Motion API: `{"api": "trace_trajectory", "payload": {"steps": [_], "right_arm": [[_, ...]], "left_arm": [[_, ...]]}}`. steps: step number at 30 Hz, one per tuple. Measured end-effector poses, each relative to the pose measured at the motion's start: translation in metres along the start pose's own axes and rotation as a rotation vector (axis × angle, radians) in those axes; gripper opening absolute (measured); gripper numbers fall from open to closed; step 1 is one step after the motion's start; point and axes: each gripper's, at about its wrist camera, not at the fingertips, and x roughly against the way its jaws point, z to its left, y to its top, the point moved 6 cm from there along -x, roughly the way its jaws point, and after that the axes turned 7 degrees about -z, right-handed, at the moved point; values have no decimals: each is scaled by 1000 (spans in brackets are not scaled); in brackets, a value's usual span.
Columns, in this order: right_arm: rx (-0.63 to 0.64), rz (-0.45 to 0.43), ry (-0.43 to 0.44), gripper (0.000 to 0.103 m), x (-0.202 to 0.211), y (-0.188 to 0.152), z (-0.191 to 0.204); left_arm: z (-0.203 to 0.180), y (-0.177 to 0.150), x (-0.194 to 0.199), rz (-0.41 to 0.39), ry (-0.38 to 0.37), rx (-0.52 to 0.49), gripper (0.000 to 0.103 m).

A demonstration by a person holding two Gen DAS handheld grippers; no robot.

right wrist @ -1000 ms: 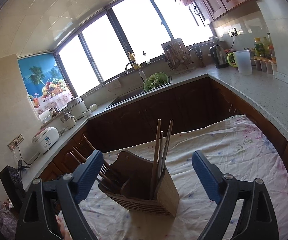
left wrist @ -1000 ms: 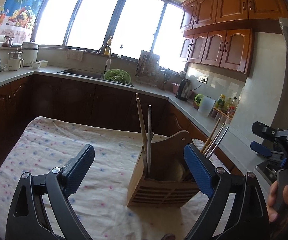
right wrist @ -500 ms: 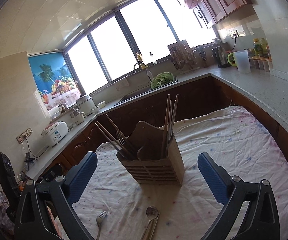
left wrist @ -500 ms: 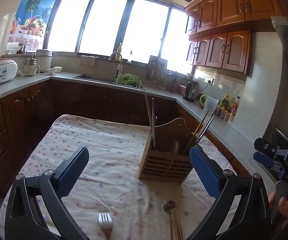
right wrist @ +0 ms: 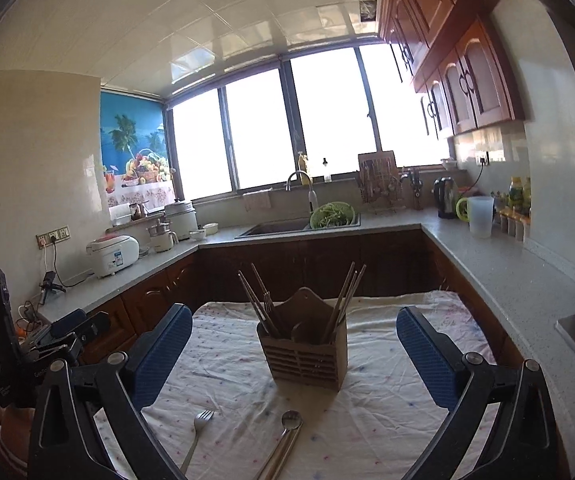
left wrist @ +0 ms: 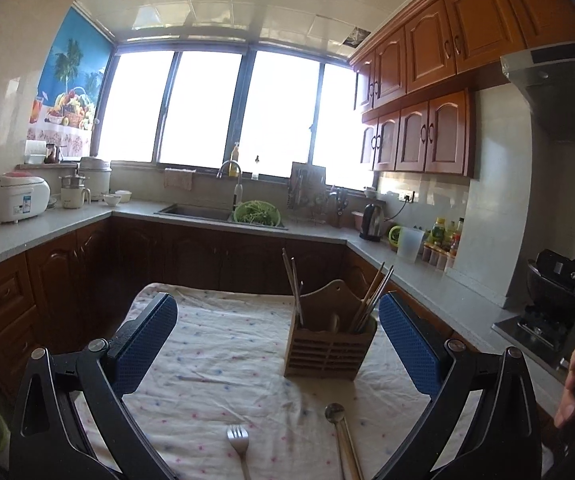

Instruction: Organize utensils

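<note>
wooden utensil holder (left wrist: 329, 346) with chopsticks (left wrist: 371, 300) upright mid-desk (left wrist: 215, 360). fork (left wrist: 239, 446) and spoon (left wrist: 337, 420) flat on cloth nearer camera. left tool (left wrist: 277, 348) jaws just widened, fully apart, empty. right tool (right wrist: 293, 356) wide apart, empty.

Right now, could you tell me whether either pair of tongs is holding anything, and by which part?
Nothing is held. The left tongs and right tongs both stand open and empty; the fork and spoon lie untouched on the tablecloth.
</note>
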Motion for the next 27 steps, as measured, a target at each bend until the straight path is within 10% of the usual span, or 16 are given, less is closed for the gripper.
{"api": "trace_trajectory", "payload": {"steps": [15,27], "right_arm": [[53,43,-115,103,39,-140,12],[77,89,-103,103,54,-182,28]], "left_arm": [[-8,-117,42,159,34,-40,103],[-8,-158,64,174,86,-84,103]]}}
